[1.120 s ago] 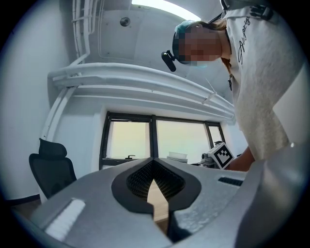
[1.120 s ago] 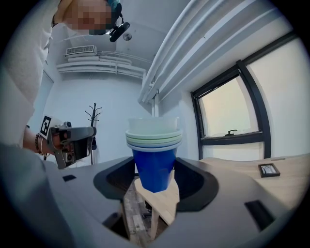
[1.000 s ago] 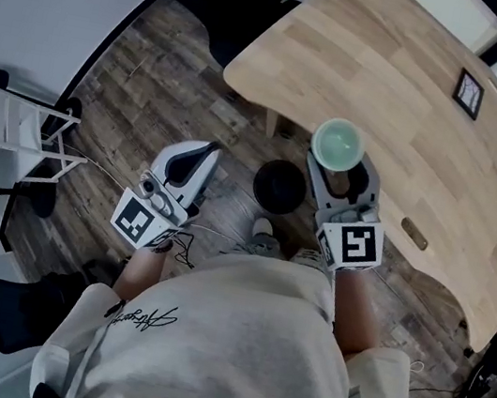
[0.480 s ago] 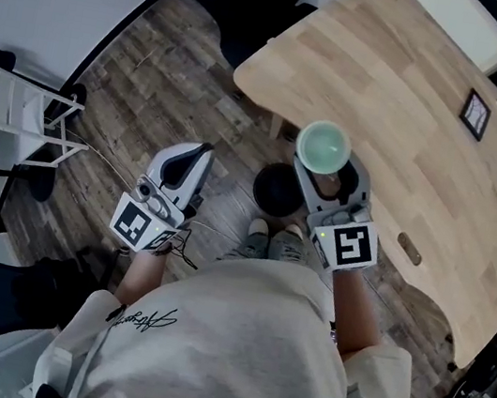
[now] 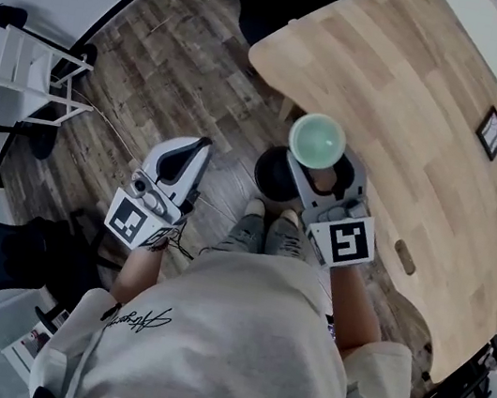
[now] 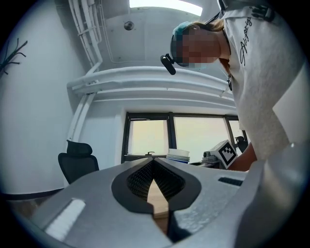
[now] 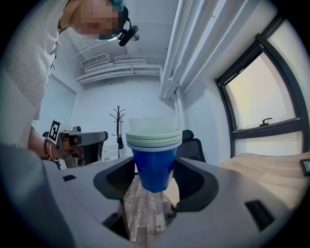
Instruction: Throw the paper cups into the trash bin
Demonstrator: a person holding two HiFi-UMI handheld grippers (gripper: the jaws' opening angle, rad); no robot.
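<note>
A person in a pale sweatshirt (image 5: pixel 231 352) stands beside a wooden table (image 5: pixel 409 98), a gripper in each hand. The right gripper (image 5: pixel 319 163) pinches a nested stack of cups (image 5: pixel 317 140), its jaws pressed against the blue outer cup (image 7: pixel 154 160) on either side; the stack stands upright with its open mouth toward the head camera. In the head view the cups sit over the right edge of the black bin (image 5: pixel 270 176), which stands on the wood-plank floor (image 5: pixel 158 63) just off the table's corner, in front of the person's shoes (image 5: pixel 267 230). The left gripper (image 5: pixel 190 150) is held off to the left, apart from bin and cups, its jaws pressed together with nothing between them (image 6: pixel 154 181). A black office chair (image 6: pixel 77 164) stands by the window behind it.
</note>
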